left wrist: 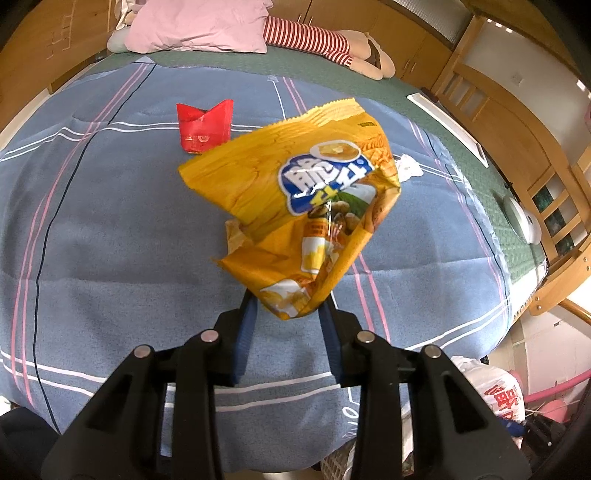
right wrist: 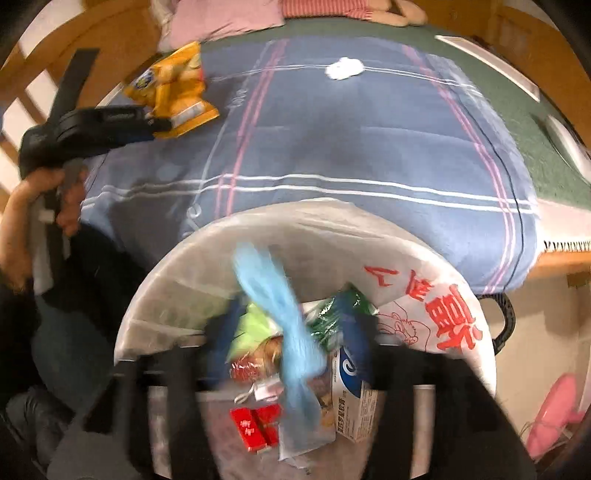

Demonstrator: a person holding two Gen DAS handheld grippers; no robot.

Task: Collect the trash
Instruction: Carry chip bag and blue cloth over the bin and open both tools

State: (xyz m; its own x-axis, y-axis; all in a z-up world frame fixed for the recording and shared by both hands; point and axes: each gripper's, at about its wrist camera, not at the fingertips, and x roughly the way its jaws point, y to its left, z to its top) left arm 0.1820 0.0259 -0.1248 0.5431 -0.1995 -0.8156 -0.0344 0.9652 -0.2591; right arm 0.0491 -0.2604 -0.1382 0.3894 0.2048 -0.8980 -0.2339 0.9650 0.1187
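Observation:
My left gripper is shut on the corner of a crumpled yellow snack bag and holds it up above the blue blanket; the bag also shows in the right wrist view, held by the left gripper. A red folded wrapper lies on the blanket beyond it. A white crumpled tissue lies to the right, also in the right wrist view. My right gripper is blurred, jaws apart, above the bag-lined trash bin; a light blue piece is falling between the fingers.
The bin holds several wrappers and cartons. The bed carries a pink pillow and a striped plush doll at the far end. Wooden bed rails stand on the right. A pink object sits on the floor.

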